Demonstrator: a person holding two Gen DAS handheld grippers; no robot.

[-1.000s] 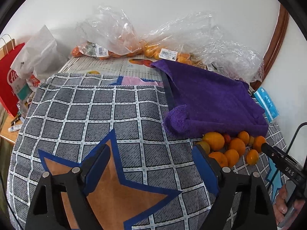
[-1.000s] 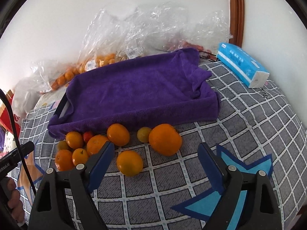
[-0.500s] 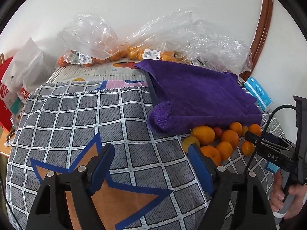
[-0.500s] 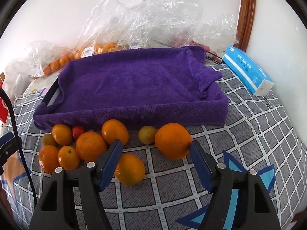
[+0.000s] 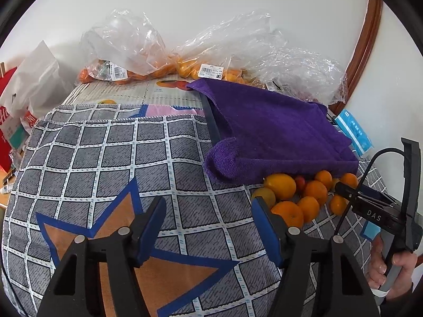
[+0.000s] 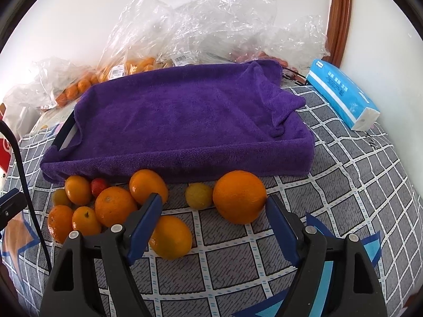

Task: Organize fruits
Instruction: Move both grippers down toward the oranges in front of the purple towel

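Left hand-held gripper just narrowed, jaws apart over bare checked grey cloth on the worktop; right hand-held gripper reopened, nothing clamped; so no pick yet; loose orange and yellow round fruits lying just in front of purple-towel-covered tray, tray holding nothing.

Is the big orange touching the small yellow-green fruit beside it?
Touching. In the right wrist view the big orange meets the small yellow-green fruit with no tablecloth visible between them.

We see a grey checked cloth with blue stars, a blue tissue pack at its far edge — a red bag beside it.
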